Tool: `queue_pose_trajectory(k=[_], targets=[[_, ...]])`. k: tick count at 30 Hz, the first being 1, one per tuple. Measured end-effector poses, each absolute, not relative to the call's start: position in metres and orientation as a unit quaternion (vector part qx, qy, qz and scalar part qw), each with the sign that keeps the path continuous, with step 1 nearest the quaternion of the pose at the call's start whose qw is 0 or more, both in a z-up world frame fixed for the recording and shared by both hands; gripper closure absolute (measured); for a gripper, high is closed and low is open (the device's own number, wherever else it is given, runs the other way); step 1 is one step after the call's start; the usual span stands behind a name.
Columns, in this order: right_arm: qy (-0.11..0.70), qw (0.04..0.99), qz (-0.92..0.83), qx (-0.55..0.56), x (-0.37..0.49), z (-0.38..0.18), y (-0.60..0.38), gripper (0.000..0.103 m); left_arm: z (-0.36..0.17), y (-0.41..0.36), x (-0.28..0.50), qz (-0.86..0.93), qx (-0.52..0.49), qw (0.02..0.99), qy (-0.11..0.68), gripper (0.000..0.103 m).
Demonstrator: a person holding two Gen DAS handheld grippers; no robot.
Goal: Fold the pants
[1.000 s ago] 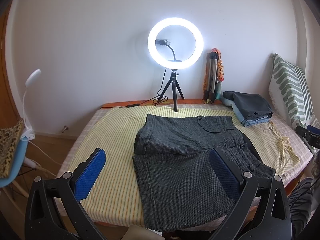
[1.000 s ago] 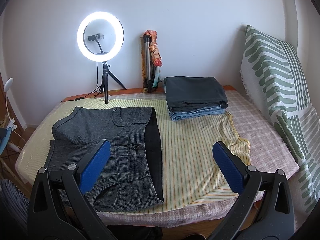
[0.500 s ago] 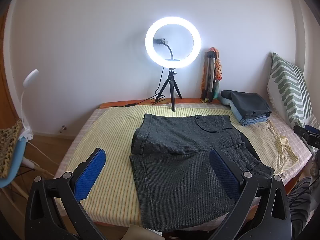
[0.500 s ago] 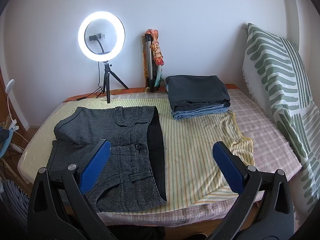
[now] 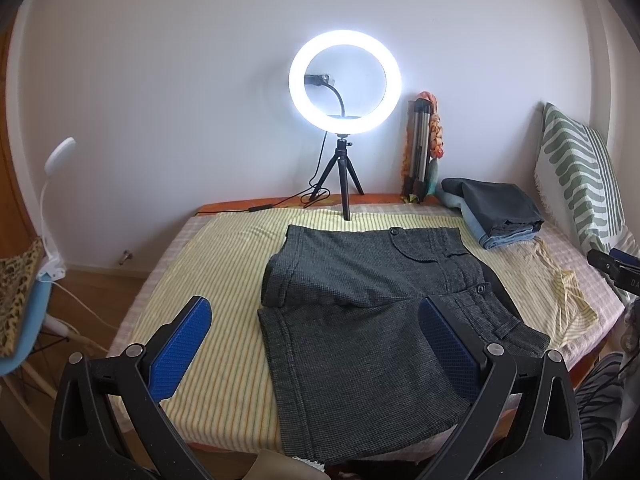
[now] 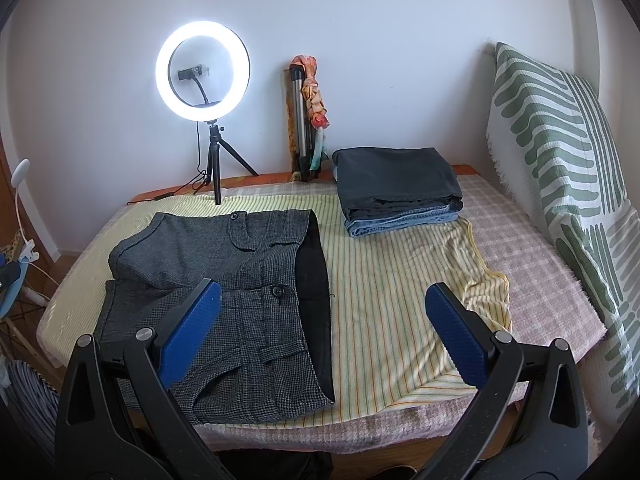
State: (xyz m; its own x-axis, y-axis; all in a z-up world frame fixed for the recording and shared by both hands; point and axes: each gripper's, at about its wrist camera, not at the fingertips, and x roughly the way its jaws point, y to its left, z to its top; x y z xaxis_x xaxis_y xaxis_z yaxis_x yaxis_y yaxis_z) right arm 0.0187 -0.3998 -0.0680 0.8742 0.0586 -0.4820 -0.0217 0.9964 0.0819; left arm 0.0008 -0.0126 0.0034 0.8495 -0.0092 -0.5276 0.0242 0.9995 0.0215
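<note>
- A bed (image 6: 540,280) fills the room ahead of both tongs, covered by a pink checked blanket and, over that, a yellow striped sheet (image 6: 384,292).
- A green-and-white patterned pillow (image 6: 560,152) leans upright against the wall, far right of the right tongs.
- The grey pants (image 5: 360,320), short-legged and of a woven check, lie flat on the sheet, straight ahead of the left tongs and ahead-left of the right tongs. One leg lies nearer, one farther; the waistband with its black lining faces the right tongs.
- A stack of folded clothes (image 6: 396,196) sits beyond the right tongs, well apart from the pants.
- A lit ring light (image 5: 345,82) on a small tripod stands beyond the pants, by the wall.
- The left tongs (image 5: 314,334) hang wide apart and empty above the near leg.
- The right tongs (image 6: 322,316) are equally wide and empty, above bare sheet beside the waistband.
- The cloth looks soft, thickish and light; it should drape rather than slip. Likely holds: the near hem corner and the near waistband corner.
</note>
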Motion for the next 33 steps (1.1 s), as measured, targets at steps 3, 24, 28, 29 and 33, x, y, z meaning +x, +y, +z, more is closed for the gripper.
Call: queue_pose_trajectory(k=[3,24,28,29,33], targets=[[0.250,0.967,0.022,0.038,0.019,-0.068,-0.400,0.000,0.003,-0.012,0.001,-0.009,0.013,0.962,0.274,0.000],[0.258,0.964,0.055,0.016,0.024,-0.075,-0.395,0.000,-0.008,-0.010,0.005,-0.021,0.023,0.957,0.290,0.000],[0.267,0.960,0.086,-0.015,0.028,-0.078,-0.391,0.000,-0.022,0.000,0.012,-0.040,0.028,0.947,0.319,0.000],[0.272,0.957,0.096,-0.025,0.030,-0.079,-0.389,0.000,-0.026,0.001,0.013,-0.042,0.034,0.944,0.326,0.000],[0.298,0.944,0.131,-0.053,0.039,-0.086,-0.383,0.000,-0.041,0.004,0.018,-0.067,0.048,0.932,0.352,0.000]])
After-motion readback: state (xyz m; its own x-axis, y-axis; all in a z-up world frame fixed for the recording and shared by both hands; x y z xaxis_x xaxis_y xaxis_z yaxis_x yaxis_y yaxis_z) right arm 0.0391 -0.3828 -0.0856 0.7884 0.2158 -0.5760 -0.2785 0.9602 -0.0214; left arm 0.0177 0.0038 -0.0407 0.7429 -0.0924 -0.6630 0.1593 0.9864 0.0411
